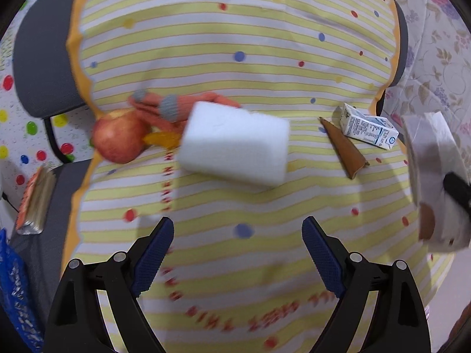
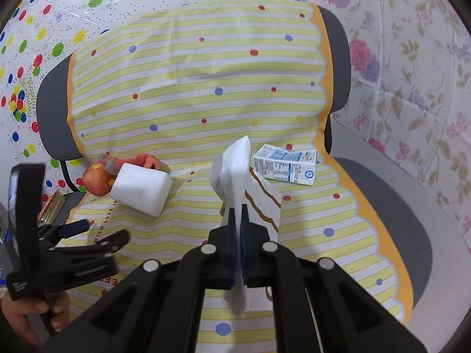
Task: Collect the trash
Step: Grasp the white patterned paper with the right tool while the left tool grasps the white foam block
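Near the left edge of the striped cloth [image 2: 206,67] lay an apple [image 2: 94,181], then a white foam block [image 2: 141,188]. The left gripper [image 1: 238,253] had its jaws released and empty. The right gripper [image 2: 238,214] had its jaws clenched on a white tissue [image 2: 232,167], lifted above the cloth. A milk carton [image 2: 287,166] lay near the right edge.

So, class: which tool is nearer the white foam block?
Left. The left tool hangs open just in front of the foam block; the right tool, shut on a paper wrapper, is off to its side.
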Motion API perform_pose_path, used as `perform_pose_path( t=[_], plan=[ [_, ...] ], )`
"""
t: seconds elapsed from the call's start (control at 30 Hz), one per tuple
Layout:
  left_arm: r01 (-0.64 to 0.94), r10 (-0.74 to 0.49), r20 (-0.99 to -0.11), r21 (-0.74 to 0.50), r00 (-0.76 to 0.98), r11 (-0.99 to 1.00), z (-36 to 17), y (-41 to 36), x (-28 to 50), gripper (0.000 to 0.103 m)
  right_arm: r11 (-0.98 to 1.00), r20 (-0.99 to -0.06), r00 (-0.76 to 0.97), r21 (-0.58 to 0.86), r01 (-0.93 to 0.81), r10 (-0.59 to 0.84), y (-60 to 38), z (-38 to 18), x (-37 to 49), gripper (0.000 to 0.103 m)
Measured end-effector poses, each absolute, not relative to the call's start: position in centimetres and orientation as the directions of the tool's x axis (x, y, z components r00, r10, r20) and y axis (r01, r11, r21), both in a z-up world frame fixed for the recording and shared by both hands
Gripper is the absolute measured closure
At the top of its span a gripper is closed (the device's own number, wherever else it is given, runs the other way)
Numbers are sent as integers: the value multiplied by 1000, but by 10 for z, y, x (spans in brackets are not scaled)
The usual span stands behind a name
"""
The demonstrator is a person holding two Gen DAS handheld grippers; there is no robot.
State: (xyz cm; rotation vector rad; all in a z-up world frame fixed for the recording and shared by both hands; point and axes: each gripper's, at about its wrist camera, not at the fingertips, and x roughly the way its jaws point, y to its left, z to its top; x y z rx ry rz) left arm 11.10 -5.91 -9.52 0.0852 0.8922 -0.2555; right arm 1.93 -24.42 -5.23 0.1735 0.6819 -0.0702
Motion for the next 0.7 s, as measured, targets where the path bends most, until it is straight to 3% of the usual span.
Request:
perform_pose_path(
  t=[0.43,0.57,0.63,0.7],
  plan=[
    [176,-107,-795,1,598,984,-116,-101,163,28,982,-660,751,163,92,39,-251,-76,35,100],
    [151,-86,-805,5,588,989,-119,-94,166,50,983,-667,743,163,84,47,-250,-79,31,100],
    [166,-103,-802,-5,588,986,-117,-88,160,71,982,-669,742,171,85,52,-250,-79,28,100],
    [179,-114,-791,-6,601,984,-114,-81,147,78,980,-671,739,180,83,60,-248,-80,25,100]
  ],
)
